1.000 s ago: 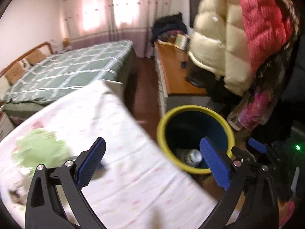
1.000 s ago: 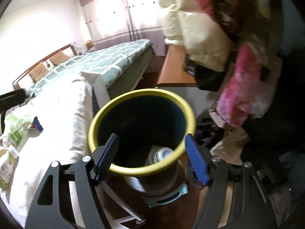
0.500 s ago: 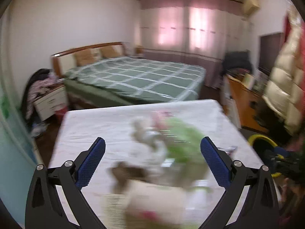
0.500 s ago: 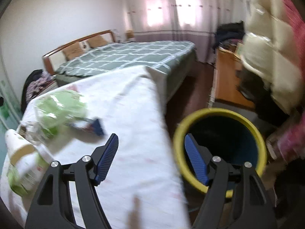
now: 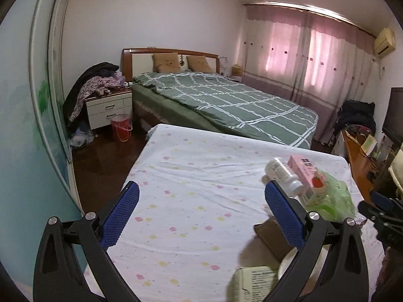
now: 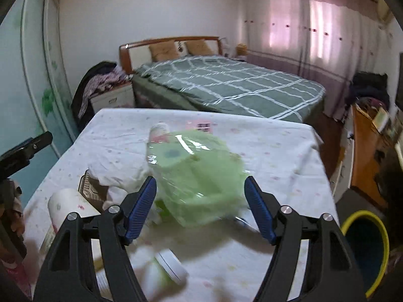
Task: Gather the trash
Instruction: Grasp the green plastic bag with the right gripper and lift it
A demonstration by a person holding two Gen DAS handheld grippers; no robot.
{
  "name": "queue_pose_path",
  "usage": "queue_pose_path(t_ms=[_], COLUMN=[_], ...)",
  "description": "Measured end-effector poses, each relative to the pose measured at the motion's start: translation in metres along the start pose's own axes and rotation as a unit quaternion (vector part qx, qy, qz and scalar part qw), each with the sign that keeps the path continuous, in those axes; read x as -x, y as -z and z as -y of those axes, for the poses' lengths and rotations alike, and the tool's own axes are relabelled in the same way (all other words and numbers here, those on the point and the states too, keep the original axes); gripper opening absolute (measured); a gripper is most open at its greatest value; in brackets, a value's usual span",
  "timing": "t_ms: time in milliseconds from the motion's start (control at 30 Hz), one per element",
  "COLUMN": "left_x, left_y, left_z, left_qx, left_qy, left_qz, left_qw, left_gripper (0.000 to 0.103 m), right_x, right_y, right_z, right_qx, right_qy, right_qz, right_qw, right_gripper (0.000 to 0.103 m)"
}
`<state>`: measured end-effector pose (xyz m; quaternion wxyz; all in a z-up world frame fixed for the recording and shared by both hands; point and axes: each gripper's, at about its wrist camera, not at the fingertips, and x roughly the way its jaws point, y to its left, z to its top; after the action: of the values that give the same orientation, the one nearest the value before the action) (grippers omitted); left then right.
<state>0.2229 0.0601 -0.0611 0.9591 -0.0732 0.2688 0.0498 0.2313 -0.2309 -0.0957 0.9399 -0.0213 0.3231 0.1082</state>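
Trash lies on a table with a white spotted cloth (image 5: 191,176). A crumpled green plastic bag (image 6: 194,176) sits just beyond my open, empty right gripper (image 6: 200,209); it also shows in the left wrist view (image 5: 335,198). A white bottle (image 5: 282,173) and a pink carton (image 5: 306,176) lie by it. A brown wallet-like item (image 5: 272,236) and a white jar (image 6: 171,266) lie nearer. My left gripper (image 5: 201,216) is open and empty over bare cloth, left of the pile. The yellow-rimmed blue bin (image 6: 365,246) stands off the table's right edge.
A bed with a green checked cover (image 5: 226,100) lies behind the table. A nightstand (image 5: 108,108) piled with clothes and a red basket (image 5: 121,125) are at the left. A wooden desk (image 6: 365,151) runs along the right wall.
Both grippers have swung left, away from the bin and back over the table. The trash pile is now in front of the right gripper. Both stay open.
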Motion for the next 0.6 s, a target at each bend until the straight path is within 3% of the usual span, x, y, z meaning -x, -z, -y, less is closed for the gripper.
queue_pose_path(t_ms=[300,433,600], left_x=[-0.004,-0.004,-0.004], left_y=[0.007,0.009,0.009], left_z=[0.003,0.006,0.008], left_qx=[0.006,0.001,0.001], left_qy=[-0.005,-0.006,-0.005], left_qz=[-0.011,-0.009,-0.009], left_qw=[0.9999,0.9999,0.9999], left_gripper=[0.098,0.098,0.098], right_x=[-0.038,-0.041,-0.040], right_y=[-0.009,-0.006,-0.002], right_z=[-0.022,-0.015,-0.015], right_qx=[0.034,0.025,0.033], right_qy=[0.014,0.013,0.012], right_qz=[-0.027,-0.031,-0.024], right_qw=[0.999,0.999,0.999], right_gripper=[0.069,0.042,0.018])
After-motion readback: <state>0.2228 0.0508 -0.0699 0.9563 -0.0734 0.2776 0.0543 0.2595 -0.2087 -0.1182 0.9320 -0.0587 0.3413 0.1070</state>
